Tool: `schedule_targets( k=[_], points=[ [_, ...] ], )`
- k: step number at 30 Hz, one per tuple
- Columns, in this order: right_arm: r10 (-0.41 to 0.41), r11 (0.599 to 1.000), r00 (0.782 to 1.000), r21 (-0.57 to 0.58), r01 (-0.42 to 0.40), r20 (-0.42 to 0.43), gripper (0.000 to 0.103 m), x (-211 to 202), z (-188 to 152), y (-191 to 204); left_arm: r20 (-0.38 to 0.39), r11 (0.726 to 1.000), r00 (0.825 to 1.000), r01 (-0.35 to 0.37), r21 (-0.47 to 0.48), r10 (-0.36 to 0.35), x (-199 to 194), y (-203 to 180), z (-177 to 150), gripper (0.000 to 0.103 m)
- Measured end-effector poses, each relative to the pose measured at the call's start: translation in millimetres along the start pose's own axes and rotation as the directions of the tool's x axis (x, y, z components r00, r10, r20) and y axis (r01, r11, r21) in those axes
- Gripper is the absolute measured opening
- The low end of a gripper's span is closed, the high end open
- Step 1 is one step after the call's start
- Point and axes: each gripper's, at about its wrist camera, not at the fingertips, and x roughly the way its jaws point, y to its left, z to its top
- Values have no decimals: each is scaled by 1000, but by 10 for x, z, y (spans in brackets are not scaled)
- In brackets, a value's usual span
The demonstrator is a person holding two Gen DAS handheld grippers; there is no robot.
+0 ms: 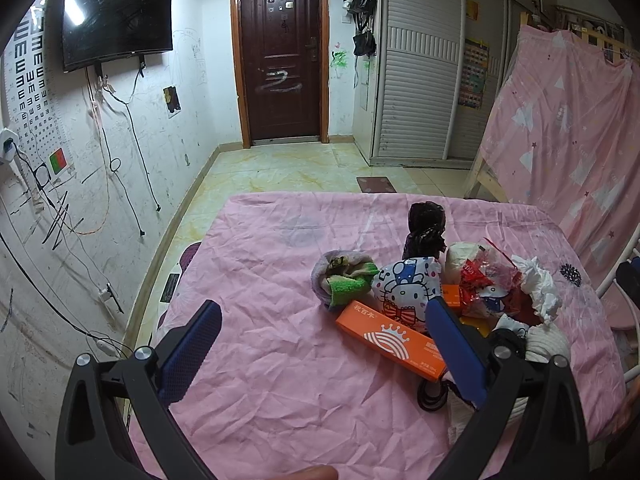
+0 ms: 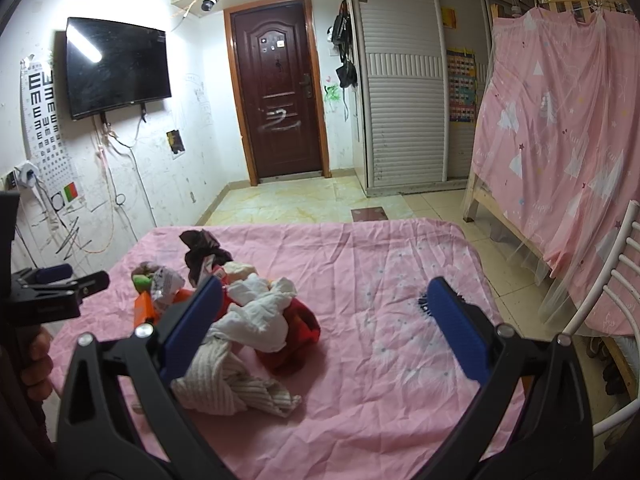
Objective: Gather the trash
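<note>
A heap of trash lies on a table under a pink cloth. It holds an orange carton, a Hello Kitty bag, a green and purple rag, a black plastic bag, red wrappers and white tissue. My left gripper is open and empty, just left of the heap. In the right wrist view the heap shows white tissue, a striped cloth and a red item. My right gripper is open and empty, with the heap at its left finger.
A dark door stands at the back, a TV hangs on the left wall, and white wardrobes stand on the right. A pink-curtained bed and a white chair are on the right. The left gripper shows at the left edge of the right wrist view.
</note>
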Motion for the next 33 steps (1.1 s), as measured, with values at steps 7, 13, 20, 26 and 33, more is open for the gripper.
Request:
schedule_targets(
  k=[7, 13, 20, 26, 33],
  points=[
    [-1, 1000, 1000, -1, 1, 0, 99, -2, -3, 2, 0, 1000, 1000, 0, 0, 0, 0, -2, -2, 95],
    [0, 1000, 1000, 1, 0, -1, 99, 0, -2, -4, -1, 1000, 1000, -1, 1, 1, 1, -2, -3, 95],
    [3, 1000, 1000, 0, -3, -13, 99, 33, -21, -10, -9, 1000, 1000, 2, -3, -2, 25, 13, -3, 95],
    [88, 996, 991, -16, -90, -97, 99, 153, -171, 10, -51, 998, 998, 21, -51, -24, 114, 229, -1, 94],
    [161, 987, 979, -4, -163, -123, 97, 203, -224, 20, -111, 993, 991, 66, -95, -76, 249, 282, -10, 79]
  ],
)
